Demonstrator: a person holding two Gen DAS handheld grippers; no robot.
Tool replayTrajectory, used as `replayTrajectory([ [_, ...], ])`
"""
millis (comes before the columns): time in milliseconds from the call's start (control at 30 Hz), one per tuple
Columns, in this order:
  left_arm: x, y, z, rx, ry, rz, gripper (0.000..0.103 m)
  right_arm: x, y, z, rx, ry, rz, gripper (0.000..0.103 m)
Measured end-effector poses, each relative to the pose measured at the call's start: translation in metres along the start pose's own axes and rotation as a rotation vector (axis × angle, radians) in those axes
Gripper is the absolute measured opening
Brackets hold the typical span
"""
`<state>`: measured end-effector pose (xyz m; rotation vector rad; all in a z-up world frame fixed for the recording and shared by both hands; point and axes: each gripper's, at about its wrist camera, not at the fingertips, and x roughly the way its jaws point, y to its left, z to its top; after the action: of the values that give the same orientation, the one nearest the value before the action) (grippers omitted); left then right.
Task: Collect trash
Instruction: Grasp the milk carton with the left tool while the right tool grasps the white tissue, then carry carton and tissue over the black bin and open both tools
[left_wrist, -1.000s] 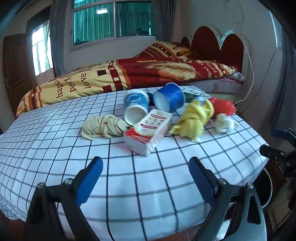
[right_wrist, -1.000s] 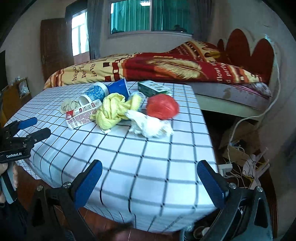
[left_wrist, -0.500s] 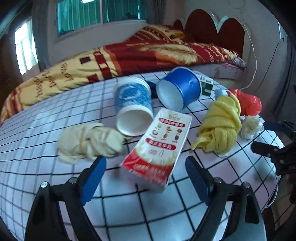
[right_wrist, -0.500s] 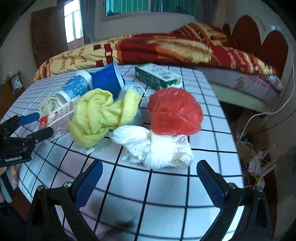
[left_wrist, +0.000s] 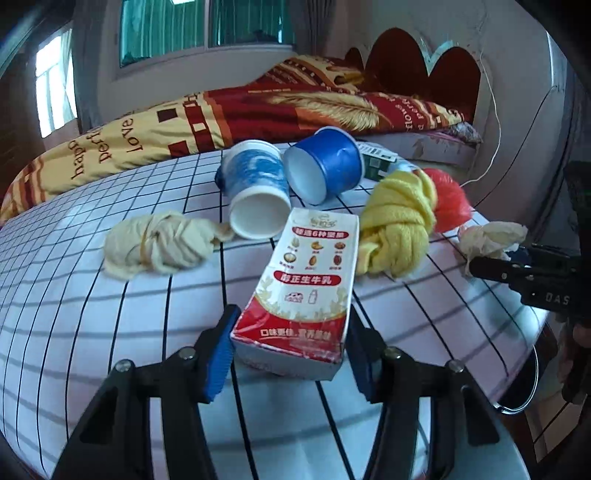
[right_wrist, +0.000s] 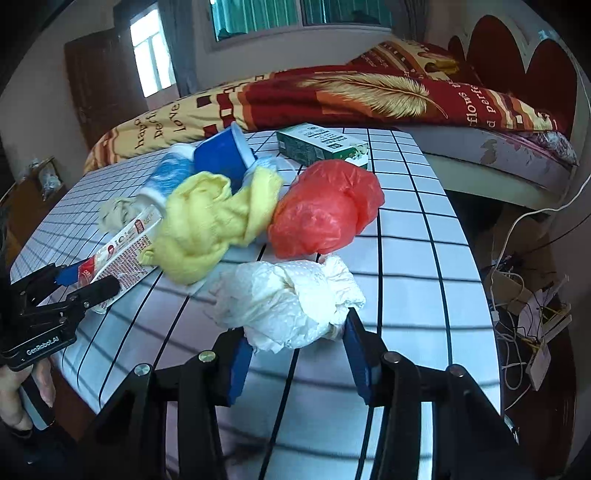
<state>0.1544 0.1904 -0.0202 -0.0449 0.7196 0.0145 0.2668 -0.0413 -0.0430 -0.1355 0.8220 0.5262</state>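
On the left of the tabletop (left_wrist: 92, 314), my left tongs (left_wrist: 290, 356) have just been closing and now bracket the near end of the red-and-white milk carton (left_wrist: 306, 284); the blue pads sit right against its sides, though I cannot tell whether they bite yet. Further right, my right tongs (right_wrist: 295, 354) have just been closing too, narrowing around the crumpled white paper wad (right_wrist: 291, 299), pads touching its edges. A second ago both stood wide and short of the litter. I judge two pieces nearly secured; cups, cloths and red bag wait.
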Motion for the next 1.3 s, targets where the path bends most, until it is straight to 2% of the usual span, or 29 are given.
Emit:
replayTrajectory([
  [333,-0.038,-0.008,-0.013,-0.030,-0.052,0.009,0.053,-0.043,0.002,-0.029,-0.025,-0.075,0.019,0.048],
  [700,-0.066,-0.035,-0.026,-0.028,-0.089,-0.024,0.053,-0.097,-0.012,-0.055,-0.050,-0.125,-0.024,0.048],
  [1000,-0.071,-0.078,-0.029,0.025,-0.088,-0.088,0.053,-0.142,-0.050,-0.084,-0.001,-0.141,-0.080,0.048],
  [1300,-0.073,-0.131,-0.025,0.101,-0.086,-0.166,0.052,-0.156,-0.075,-0.109,0.075,-0.139,-0.096,0.048],
])
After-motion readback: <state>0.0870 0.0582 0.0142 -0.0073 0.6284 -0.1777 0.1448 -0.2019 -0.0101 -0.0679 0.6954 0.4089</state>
